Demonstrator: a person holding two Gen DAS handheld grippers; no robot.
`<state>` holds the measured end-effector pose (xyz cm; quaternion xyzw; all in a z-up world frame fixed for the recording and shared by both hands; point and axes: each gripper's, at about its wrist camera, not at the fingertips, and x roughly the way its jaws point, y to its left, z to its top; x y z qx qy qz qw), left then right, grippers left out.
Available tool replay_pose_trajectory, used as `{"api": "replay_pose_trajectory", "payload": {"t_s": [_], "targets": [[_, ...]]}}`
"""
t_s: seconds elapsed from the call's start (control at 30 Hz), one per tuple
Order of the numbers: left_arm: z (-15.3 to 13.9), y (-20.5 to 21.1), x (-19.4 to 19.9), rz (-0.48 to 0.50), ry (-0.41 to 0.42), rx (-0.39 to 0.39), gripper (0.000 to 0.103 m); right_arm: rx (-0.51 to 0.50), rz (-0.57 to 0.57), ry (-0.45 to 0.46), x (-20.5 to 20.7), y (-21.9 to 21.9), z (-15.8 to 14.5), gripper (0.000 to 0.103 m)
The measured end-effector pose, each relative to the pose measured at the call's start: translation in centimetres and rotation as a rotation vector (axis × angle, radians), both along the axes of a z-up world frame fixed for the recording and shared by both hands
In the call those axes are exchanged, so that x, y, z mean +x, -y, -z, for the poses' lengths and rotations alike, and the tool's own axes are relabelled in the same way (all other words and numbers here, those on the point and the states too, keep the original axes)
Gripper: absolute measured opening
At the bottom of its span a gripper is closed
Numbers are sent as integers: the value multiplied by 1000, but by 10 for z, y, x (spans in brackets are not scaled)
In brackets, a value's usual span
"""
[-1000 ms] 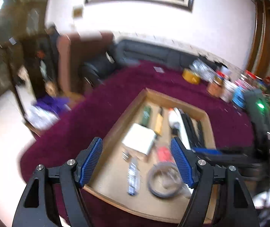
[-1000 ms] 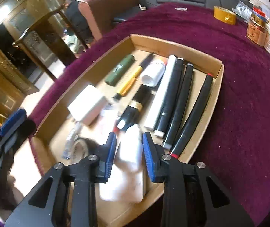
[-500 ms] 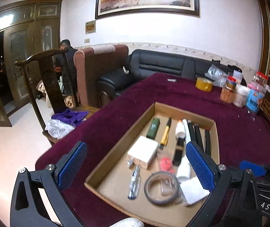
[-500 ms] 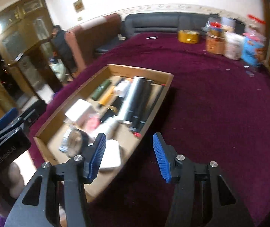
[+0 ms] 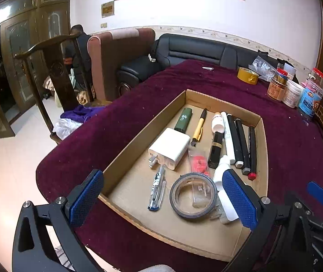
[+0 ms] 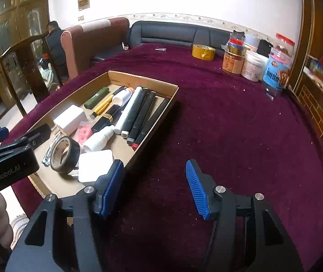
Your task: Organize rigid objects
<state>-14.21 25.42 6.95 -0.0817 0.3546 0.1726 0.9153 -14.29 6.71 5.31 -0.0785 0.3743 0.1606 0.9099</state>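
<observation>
Everything sits sorted in the cardboard tray [image 6: 152, 82], so both claws hang empty: left gripper [image 5: 161, 200] wide open, right gripper [image 6: 154, 189], at the tray's 5 o'clock, opening over bare cloth.

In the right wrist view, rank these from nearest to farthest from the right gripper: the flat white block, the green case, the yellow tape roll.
From the right gripper, jaws opening with nothing between them:
1. Flat white block, at the near end of the cardboard tray, just left of the gripper.
2. Green case, at the tray's far left.
3. Yellow tape roll, on the cloth beyond the tray.
</observation>
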Motion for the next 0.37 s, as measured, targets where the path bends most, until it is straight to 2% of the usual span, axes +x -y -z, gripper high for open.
{"api": "replay_pose_trajectory", "payload": {"t_s": [0.37], "targets": [[2, 1, 2, 20, -26, -19, 102, -9, -13, 6, -4, -4, 3, 57]]}}
